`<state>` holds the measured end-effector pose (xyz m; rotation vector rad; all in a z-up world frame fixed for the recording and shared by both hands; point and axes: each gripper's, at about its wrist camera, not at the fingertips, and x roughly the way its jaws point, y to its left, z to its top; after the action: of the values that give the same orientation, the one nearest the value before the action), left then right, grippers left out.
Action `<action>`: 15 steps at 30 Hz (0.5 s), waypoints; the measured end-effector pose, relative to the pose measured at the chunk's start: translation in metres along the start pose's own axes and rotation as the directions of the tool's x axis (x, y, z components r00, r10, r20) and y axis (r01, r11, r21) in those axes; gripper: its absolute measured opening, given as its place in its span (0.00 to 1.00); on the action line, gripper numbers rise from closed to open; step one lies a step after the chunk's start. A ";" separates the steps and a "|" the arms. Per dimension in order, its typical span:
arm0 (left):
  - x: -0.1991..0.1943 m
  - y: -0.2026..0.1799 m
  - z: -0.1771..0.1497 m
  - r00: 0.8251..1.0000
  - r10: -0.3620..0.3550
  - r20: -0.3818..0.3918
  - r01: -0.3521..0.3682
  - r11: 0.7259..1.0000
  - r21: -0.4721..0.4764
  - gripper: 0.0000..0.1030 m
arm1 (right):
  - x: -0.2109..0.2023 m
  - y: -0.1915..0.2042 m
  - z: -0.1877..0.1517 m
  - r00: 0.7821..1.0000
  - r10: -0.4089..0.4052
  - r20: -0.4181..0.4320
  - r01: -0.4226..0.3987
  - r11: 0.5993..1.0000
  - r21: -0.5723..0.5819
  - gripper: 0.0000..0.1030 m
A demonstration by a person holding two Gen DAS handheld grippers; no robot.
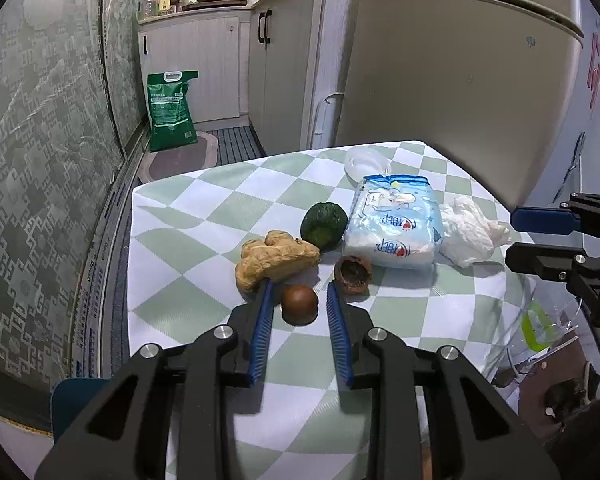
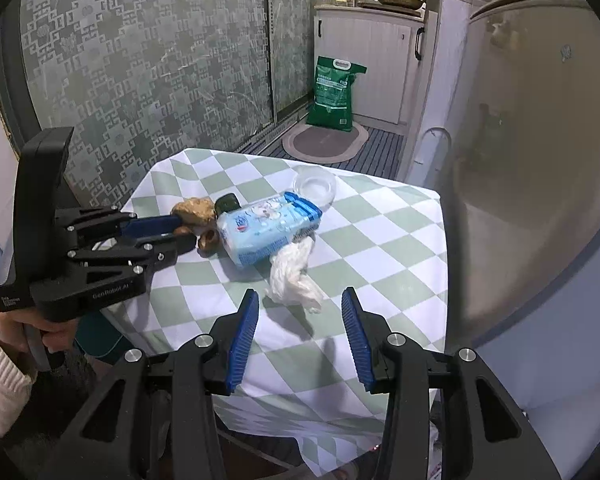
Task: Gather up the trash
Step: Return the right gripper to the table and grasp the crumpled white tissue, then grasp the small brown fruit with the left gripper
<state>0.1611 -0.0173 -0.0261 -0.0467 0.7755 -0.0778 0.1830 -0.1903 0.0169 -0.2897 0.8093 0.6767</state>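
On the checked tablecloth point(image 1: 204, 208) lie a brown round shell half point(image 1: 299, 304), an empty hollow shell half point(image 1: 353, 274), a ginger root point(image 1: 275, 258), a dark green fruit point(image 1: 324, 225), a blue tissue pack point(image 1: 396, 226) and a crumpled white tissue point(image 1: 466, 230). My left gripper point(image 1: 299, 289) is open, its fingers on either side of the round shell half, not closed on it. My right gripper point(image 2: 300, 300) is open just short of the crumpled tissue point(image 2: 294, 274). The left gripper point(image 2: 172, 232) also shows in the right wrist view.
A clear plastic bowl point(image 1: 367, 161) sits at the table's far edge beside the fridge point(image 1: 460, 80). A green sack point(image 1: 171, 110) stands on the floor by white cabinets. A clear bag with green trim point(image 1: 540, 324) hangs below the table's right side.
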 end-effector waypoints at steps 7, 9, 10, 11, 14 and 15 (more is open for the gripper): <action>0.000 0.000 0.000 1.000 0.003 0.000 -0.003 1.000 -0.008 0.19 | 0.003 0.001 -0.001 1.000 0.008 -0.008 -0.008 1.000 0.000 0.42; -0.001 0.000 0.000 1.000 0.007 0.005 -0.007 1.000 -0.010 0.19 | 0.005 0.003 0.000 1.000 0.011 -0.011 -0.011 1.000 -0.002 0.42; -0.002 0.000 -0.001 1.000 0.010 0.008 -0.009 1.000 -0.012 0.19 | 0.005 0.003 0.001 1.000 0.009 -0.012 -0.009 1.000 -0.004 0.42; -0.003 0.000 -0.001 1.000 0.010 0.012 -0.009 1.000 -0.013 0.19 | 0.006 0.004 0.003 1.000 0.007 -0.011 -0.007 1.000 -0.005 0.42; -0.007 0.001 -0.002 1.000 0.003 0.022 -0.003 1.000 -0.016 0.19 | 0.007 0.005 0.006 1.000 0.003 -0.009 -0.003 1.000 -0.005 0.42; -0.010 0.003 -0.002 1.000 0.001 0.028 -0.001 1.000 -0.017 0.19 | 0.008 0.005 0.007 1.000 0.003 -0.009 -0.003 1.000 -0.004 0.42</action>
<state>0.1526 -0.0138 -0.0211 -0.0637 0.7480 -0.0694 0.1879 -0.1794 0.0154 -0.2953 0.8176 0.6799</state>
